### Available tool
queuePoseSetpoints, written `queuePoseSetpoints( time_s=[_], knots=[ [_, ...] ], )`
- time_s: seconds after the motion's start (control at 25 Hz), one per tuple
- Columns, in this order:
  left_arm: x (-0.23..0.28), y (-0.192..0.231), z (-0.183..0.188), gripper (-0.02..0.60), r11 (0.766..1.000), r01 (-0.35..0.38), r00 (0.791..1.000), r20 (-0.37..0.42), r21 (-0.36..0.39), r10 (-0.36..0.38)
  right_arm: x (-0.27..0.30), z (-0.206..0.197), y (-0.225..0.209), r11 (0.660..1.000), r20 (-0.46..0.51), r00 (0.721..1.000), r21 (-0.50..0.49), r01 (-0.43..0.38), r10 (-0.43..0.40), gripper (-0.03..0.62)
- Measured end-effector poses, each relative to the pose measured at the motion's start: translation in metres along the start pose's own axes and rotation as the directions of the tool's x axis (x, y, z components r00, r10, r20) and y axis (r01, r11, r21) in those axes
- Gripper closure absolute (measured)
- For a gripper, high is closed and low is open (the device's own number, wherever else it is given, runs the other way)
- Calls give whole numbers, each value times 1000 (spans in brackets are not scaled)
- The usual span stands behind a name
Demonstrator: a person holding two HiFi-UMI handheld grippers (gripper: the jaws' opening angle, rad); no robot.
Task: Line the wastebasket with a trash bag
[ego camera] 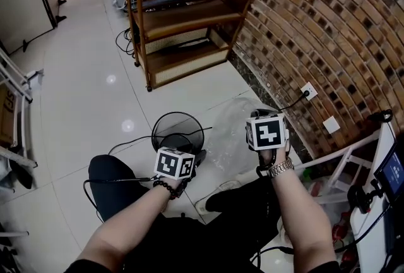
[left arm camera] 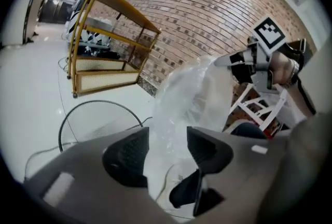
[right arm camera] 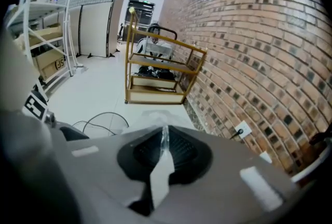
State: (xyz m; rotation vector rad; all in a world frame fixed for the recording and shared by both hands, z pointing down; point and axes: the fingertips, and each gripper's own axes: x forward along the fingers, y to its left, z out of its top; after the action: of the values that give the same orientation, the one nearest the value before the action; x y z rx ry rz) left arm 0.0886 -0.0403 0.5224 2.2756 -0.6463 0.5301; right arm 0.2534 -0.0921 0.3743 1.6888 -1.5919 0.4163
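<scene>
Right claw is clamped on a fold of the bag, held up near the brick wall. Left claw stands apart; film hangs between my pads, unpinched. Basket sits upright on the floor just ahead of the left claw, with the bag beside it.

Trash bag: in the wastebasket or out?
Out. The trash bag hangs pinched in the shut right gripper, beside the wastebasket, whose rim looks bare.
</scene>
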Motion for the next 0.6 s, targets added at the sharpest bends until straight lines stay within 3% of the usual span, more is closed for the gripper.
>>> queuePoseSetpoints(
  time_s=[0.12, 0.4, 0.6],
  knots=[
    [2, -1, -12, 326, 993, 32, 999, -3, -114, -33, -16, 20, 2, 1000, 37, 999, -7, -6, 6, 591],
    [5, -4, -30, 293, 993, 27, 999, -28, -116, -31, -45, 62, 21, 997, 120, 991, -45, -60, 65, 591],
    [2, -12, -35, 293, 977, 58, 998, 0, -205, -59, -59, 85, 34, 994, 159, 982, -38, -99, 104, 591]
  ],
)
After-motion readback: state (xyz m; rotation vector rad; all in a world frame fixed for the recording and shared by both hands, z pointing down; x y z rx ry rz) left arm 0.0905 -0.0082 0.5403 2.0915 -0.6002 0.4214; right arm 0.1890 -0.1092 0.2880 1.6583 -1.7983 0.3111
